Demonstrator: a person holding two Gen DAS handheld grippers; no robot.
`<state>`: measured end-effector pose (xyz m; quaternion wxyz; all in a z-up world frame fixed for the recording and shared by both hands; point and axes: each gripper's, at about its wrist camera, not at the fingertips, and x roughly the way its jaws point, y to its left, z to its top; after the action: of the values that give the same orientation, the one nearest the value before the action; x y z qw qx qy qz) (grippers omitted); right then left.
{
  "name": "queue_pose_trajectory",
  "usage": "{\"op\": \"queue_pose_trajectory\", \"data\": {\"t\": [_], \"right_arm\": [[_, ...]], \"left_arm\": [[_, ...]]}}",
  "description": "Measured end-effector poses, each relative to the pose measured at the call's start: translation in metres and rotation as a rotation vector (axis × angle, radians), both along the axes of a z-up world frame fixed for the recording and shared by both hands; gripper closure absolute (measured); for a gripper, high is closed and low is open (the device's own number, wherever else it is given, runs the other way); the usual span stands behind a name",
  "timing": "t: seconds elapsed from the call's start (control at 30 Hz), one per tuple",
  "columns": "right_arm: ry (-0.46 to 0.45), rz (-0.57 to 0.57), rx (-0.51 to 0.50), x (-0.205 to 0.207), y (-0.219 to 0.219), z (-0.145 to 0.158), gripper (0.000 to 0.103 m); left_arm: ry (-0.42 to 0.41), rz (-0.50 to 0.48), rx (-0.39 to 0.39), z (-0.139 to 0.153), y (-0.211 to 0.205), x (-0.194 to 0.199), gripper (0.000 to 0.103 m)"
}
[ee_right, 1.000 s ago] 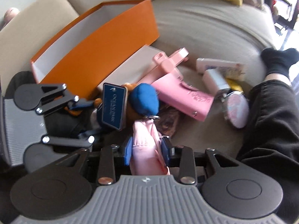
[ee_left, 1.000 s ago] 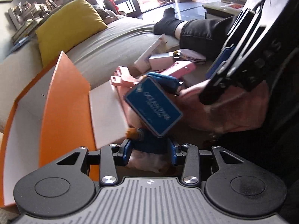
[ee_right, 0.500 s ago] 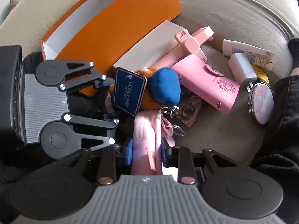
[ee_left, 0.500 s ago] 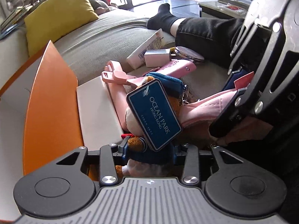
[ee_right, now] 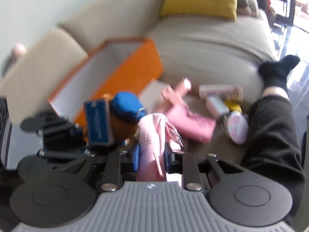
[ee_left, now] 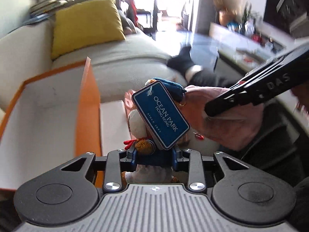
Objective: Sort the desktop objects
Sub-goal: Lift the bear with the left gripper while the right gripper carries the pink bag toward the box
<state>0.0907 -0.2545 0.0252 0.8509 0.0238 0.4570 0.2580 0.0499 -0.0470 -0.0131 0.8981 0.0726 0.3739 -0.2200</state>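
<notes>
We've got the left hand-held gripper (ee_left: 154, 154) clamped on the plush keychain (ee_left: 143, 127), right hand-held gripper (ee_right: 151, 155) clamped on the pink pouch (ee_right: 152, 133); both jaws just tightened. Orange box (ee_left: 38, 119) sits left, nearer our left one.

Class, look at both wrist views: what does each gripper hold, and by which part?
The left gripper holds the plush toy by its blue-clad body. The right gripper holds the pink fabric pouch around its bunched middle.

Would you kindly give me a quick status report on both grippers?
Left gripper closing on brown plush toy with blue tag. Right gripper closing on pink fabric pouch. Open orange box alongside, unobstructed.
</notes>
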Motion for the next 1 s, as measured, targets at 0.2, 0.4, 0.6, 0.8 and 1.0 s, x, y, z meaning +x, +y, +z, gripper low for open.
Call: {"op": "queue_pose_trajectory", "data": {"t": [0.2,0.4,0.6,0.8,1.0], "right_arm": [[-0.144,-0.017,0.143,0.000,0.025,0.040,0.077],[-0.170,0.029,0.333,0.017,0.075,0.067,0.077],[-0.163,0.001,0.322,0.043,0.143,0.056,0.077],[-0.070,-0.059,0.196,0.069,0.194,0.014,0.077],[0.043,-0.127,0.147,0.081,0.221,-0.015,0.076]], "left_arm": [[-0.078,0.100,-0.084,0.051,0.050,-0.009,0.066],[-0.188,0.202,-0.042,0.093,0.093,-0.006,0.066],[-0.109,0.270,0.007,0.090,0.130,0.026,0.066],[0.076,0.300,0.050,0.051,0.152,0.072,0.067],[0.217,0.290,0.084,0.013,0.163,0.097,0.066]]}}
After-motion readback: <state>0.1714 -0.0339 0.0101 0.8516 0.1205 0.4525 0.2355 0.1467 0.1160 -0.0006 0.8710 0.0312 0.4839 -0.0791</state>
